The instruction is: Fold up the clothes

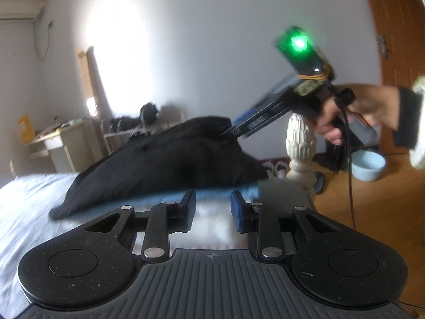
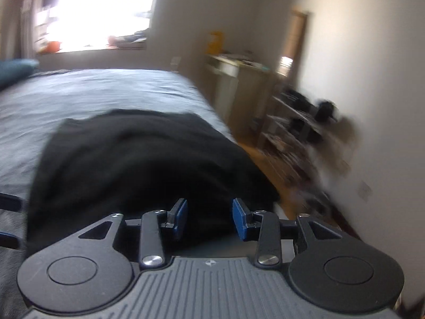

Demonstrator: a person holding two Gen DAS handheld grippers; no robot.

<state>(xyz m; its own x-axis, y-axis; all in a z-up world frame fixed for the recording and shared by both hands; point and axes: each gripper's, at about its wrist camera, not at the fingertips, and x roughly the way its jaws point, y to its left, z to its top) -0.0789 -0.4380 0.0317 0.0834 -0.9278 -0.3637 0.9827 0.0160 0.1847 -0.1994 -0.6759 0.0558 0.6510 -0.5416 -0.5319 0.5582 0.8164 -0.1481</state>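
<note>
While hovering low over the bed's near edge, left tool [image 1: 213, 210] part open, blue pads apart, nothing between them, only pale sheet below. Right tool [image 2: 209, 219] likewise part open in its own view, black cloth behind the gap, pads not seen pressing on it; seen from the left wrist, tips buried at the crest of the heap, so whether any cloth is pinched cannot be told. Just beyond, black garment [image 1: 164, 159] mounded in a loose hump near the bed's [image 1: 29, 199] foot-end corner, beside the white carved bedpost [image 1: 301, 143], one edge spilling toward the floor side. Farther off, light-blue bowl [image 1: 368, 165] on the wooden floor, cluttered desk [image 2: 239, 66] by the wall.

Judged progress: early. No flat panel, no crisp crease visible; spreading, smoothing and every fold left.
</note>
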